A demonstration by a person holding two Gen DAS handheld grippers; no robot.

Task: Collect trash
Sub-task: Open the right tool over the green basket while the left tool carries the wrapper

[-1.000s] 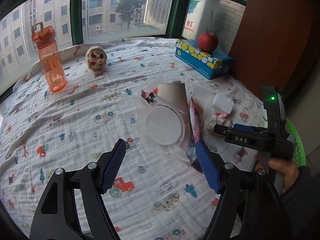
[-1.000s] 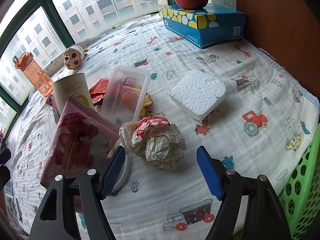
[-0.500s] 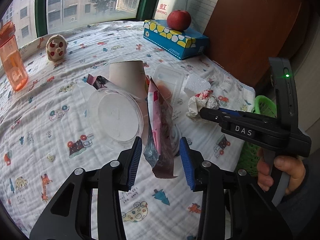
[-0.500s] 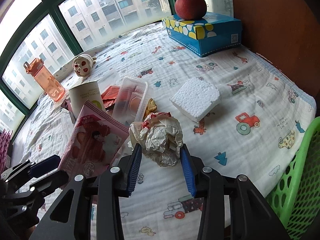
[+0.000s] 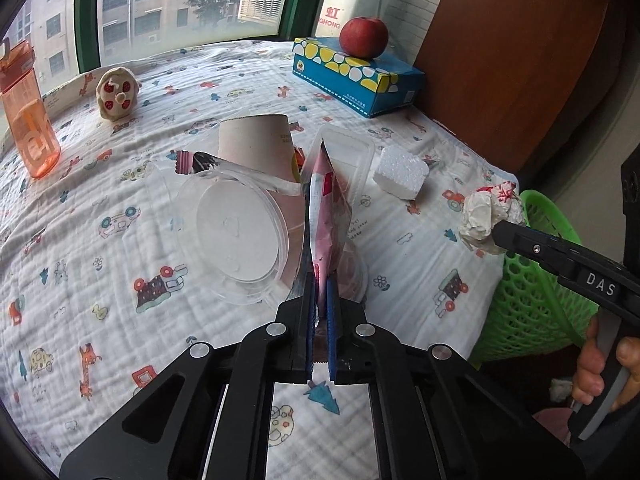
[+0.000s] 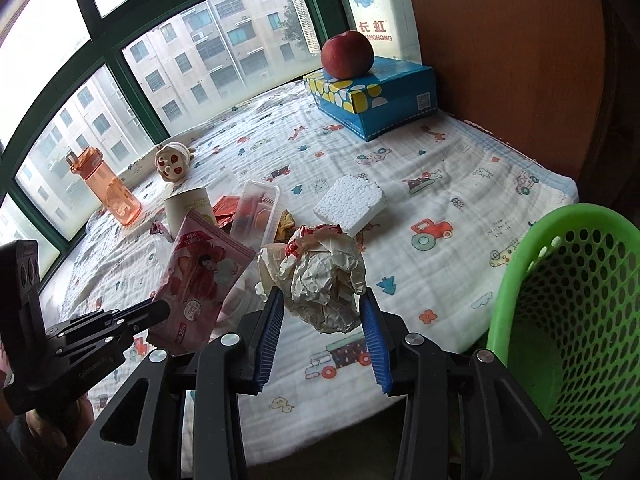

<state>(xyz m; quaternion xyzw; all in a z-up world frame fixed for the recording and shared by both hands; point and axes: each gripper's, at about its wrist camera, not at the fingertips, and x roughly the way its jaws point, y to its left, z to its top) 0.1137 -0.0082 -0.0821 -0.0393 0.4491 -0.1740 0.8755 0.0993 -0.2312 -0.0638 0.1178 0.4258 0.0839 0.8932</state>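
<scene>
My left gripper is shut on the pink snack wrapper, seen edge-on; the wrapper also shows in the right wrist view, held up by the left gripper. My right gripper is shut on the crumpled paper ball and holds it above the table edge; the ball shows in the left wrist view beside the green basket. The basket stands low at the right of the table.
On the patterned cloth lie a clear plastic lid, a paper cup, a clear tray, a foam block. Further back stand an orange bottle, a plush toy, a blue tissue box with an apple.
Both grippers closed from wide open: the left on the pink wrapper, the right on the paper ball. The right one has lifted the ball toward the green basket.
</scene>
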